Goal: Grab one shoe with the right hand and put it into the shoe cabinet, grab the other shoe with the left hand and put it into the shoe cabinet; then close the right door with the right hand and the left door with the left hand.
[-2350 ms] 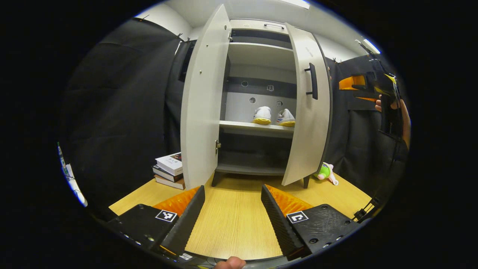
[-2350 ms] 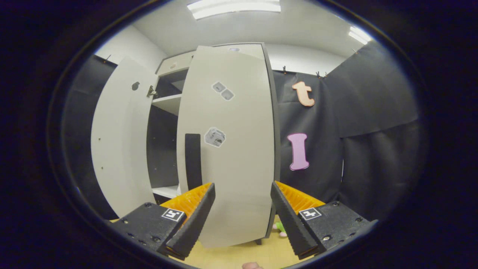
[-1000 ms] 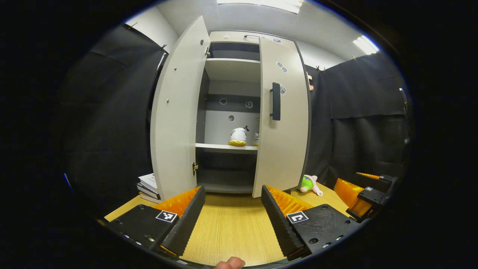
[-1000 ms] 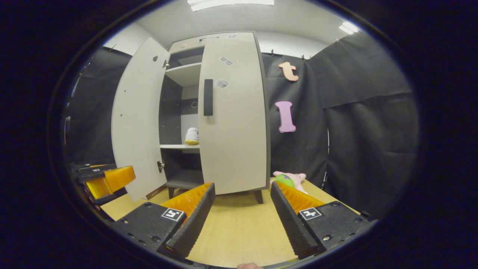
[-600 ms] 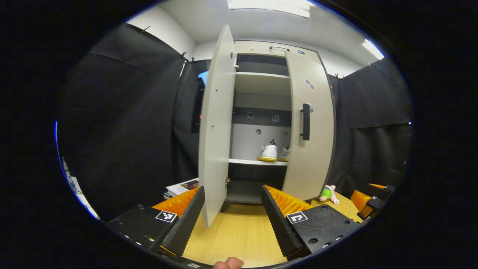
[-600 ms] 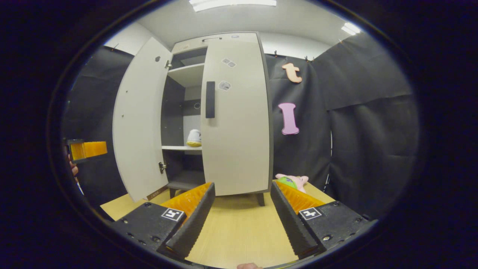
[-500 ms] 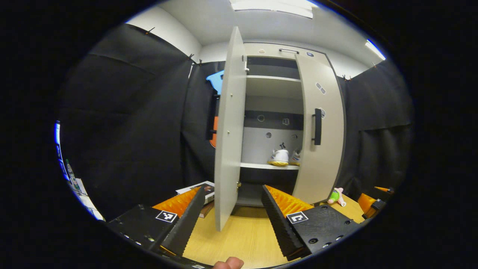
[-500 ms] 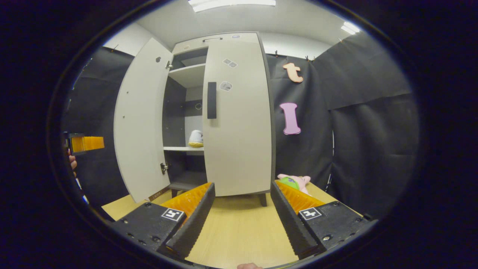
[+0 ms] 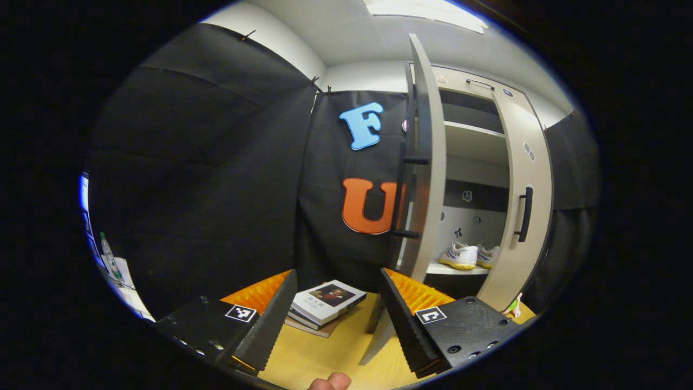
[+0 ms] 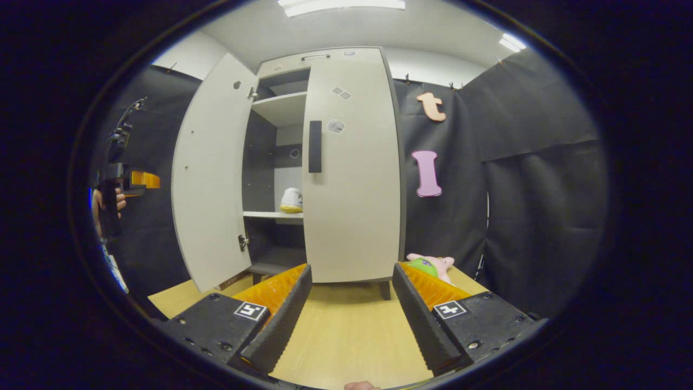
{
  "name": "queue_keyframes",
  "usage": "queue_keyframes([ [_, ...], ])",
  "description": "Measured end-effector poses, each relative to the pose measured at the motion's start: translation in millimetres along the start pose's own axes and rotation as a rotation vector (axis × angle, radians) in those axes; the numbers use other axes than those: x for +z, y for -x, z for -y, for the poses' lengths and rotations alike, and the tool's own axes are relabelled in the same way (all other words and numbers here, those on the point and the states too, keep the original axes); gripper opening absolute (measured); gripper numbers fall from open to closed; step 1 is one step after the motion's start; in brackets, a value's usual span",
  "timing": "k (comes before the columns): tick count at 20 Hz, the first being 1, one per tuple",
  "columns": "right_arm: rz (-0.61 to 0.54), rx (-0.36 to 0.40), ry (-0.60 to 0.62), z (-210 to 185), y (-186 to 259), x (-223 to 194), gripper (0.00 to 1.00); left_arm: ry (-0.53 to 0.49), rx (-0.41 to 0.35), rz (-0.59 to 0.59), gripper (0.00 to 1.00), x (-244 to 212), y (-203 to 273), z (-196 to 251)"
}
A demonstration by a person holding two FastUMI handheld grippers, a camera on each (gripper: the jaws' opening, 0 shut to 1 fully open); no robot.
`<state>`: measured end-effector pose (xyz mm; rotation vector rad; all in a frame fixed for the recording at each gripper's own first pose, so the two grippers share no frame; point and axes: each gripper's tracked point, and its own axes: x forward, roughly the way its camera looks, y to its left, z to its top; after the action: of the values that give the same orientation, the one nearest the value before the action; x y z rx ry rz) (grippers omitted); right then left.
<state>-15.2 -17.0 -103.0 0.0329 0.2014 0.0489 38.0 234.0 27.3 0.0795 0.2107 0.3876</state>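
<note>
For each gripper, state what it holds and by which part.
Nothing is held: the left gripper and the right gripper both stand open, with no object between their fingers.

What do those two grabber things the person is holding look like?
Each one has two long, wedge-shaped fingers with ridged inner faces, on flat black blocks with screws. Each block wears a little square black-and-white marker. The left gripper and the right gripper look like twins. In the right gripper view, the left gripper sits farther off, a dark body held in a hand.
</note>
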Motion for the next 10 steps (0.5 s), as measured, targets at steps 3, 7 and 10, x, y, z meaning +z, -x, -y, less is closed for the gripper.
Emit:
queue_keyframes([
  [3,0.01,-0.007,-0.01,3,0,4,0.97,0.011,0.001,0.015,0.9,26,-28,-10],
  [7,0.014,-0.034,-0.01,10,-1,7,0.93,-0.037,-0.003,0.048,0.9,51,-56,-13],
  [10,0.006,-0.044,-0.021,14,-4,3,0.97,-0.054,-0.03,0.044,0.9,57,-65,-2],
])
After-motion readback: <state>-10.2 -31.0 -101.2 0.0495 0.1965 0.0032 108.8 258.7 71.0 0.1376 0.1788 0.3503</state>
